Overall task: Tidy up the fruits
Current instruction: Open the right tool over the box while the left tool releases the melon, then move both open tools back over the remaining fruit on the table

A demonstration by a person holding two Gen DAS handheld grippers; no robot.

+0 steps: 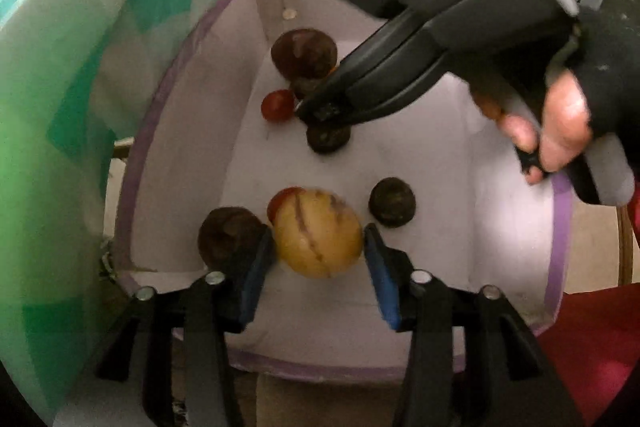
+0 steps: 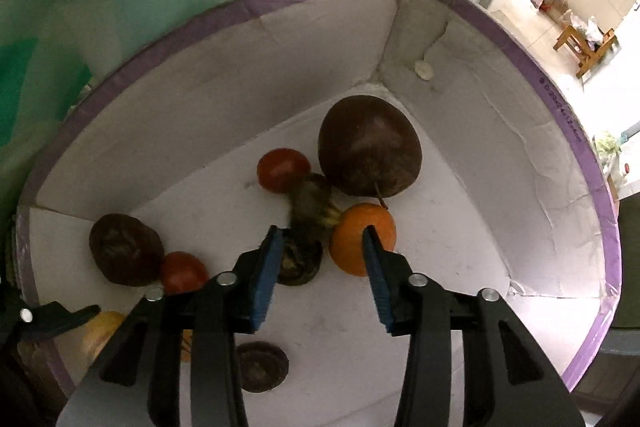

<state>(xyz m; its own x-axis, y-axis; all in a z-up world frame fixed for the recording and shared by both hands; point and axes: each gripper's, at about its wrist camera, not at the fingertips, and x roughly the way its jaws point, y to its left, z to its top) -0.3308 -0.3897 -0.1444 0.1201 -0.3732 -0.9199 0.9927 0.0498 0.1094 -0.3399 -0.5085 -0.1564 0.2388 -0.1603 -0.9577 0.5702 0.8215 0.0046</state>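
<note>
Both grippers were inside a white cardboard box with purple tape along its rim, beside a green and white patterned cloth.

The left gripper had its jaws set wide around a yellow melon-like fruit with dark stripes. Whether the blue pads pressed it or merely stood beside it could not be told. That fruit sat at the near left of the box floor.

The right gripper also stood wide open, holding nothing. Its right pad lay in front of one orange fruit; its left pad was just beside a small dark wrinkled fruit. In the left view this gripper reached down toward the far cluster, gripped by a hand in a dark glove.

Count, taken from the two views together:
- Yellow striped fruit: one.
- Orange fruit: one.
- Red tomatoes: two, one far, one near left touching a dark round fruit.
- Large dark brown fruit with stem: one, at the far corner, touching the orange one's upper edge.
- Smaller dark fruits: at least four, namely the one by the near tomato, the wrinkled one at the left pad, a greenish-brown one behind it, and one lying apart at the near edge.

A small pale disc lay in the far corner.
</note>
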